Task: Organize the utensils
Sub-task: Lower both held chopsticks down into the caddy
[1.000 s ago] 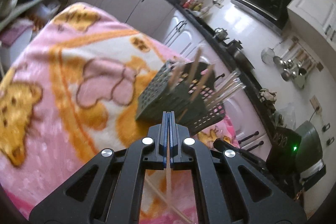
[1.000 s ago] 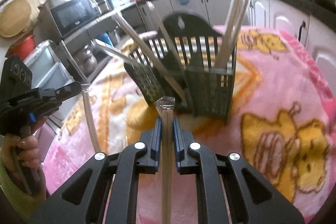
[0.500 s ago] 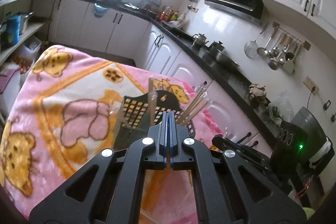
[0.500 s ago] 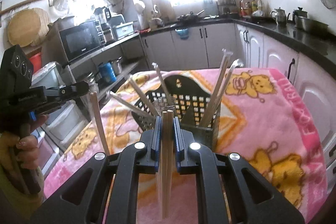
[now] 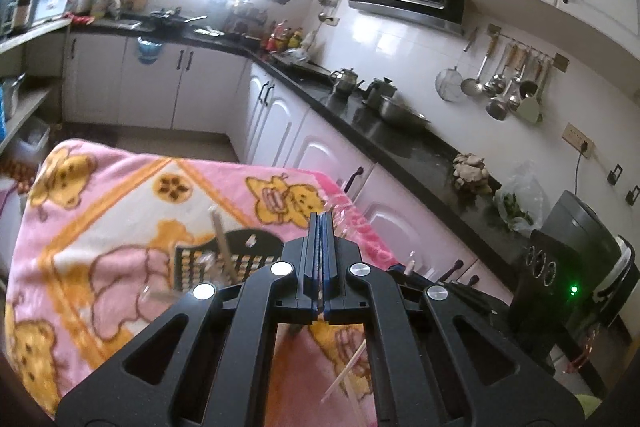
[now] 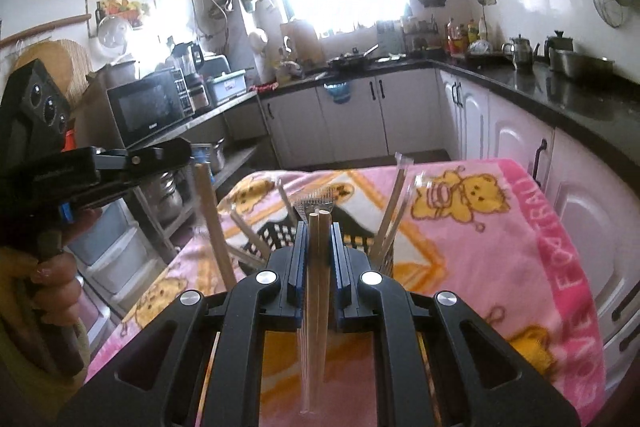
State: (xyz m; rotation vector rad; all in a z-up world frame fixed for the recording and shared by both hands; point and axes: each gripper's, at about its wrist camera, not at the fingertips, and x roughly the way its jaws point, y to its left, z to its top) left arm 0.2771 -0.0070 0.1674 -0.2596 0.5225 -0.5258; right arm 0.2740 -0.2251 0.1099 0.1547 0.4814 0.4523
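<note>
A dark green perforated utensil basket (image 5: 224, 263) stands on the pink bear blanket (image 5: 100, 211), with several wrapped chopstick pairs leaning in it. In the right wrist view the basket (image 6: 276, 239) sits just behind my right gripper (image 6: 319, 227), which is shut on a wrapped pair of wooden chopsticks (image 6: 318, 267) held upright. My left gripper (image 5: 320, 223) is shut on a thin wrapped chopstick pair; in the right wrist view it (image 6: 192, 151) is at the left, with its chopsticks (image 6: 214, 223) hanging down toward the blanket. Both grippers are raised above the basket.
White cabinets with a black countertop (image 5: 400, 143) run along the right and far side. A microwave (image 6: 148, 107) and storage shelves stand to the left of the table. Loose chopsticks (image 5: 344, 375) lie on the blanket below my left gripper.
Both grippers have lifted and tilted up with their chopsticks, so the basket has dropped low in both views and more of the kitchen shows.
</note>
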